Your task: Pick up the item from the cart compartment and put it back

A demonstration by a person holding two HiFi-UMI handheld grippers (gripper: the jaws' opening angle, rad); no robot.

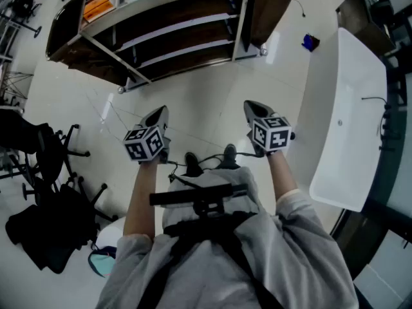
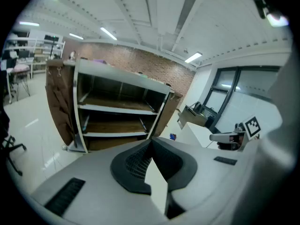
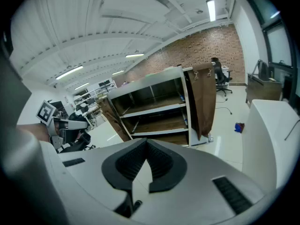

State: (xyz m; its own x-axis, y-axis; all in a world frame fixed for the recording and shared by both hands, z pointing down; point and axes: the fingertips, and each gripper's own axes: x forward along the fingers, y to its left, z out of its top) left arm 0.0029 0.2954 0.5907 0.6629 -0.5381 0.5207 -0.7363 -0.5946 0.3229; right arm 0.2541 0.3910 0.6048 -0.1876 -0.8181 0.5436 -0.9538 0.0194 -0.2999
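Your left gripper (image 2: 151, 142) and right gripper (image 3: 146, 143) are both closed on nothing, above the glossy white floor (image 1: 206, 95). The cart (image 1: 180, 28) stands ahead; only the head view shows its top compartments, with an orange box (image 1: 100, 6).

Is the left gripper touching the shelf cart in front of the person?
Apart. The head view shows a stretch of floor between the left gripper and the shelf cart.
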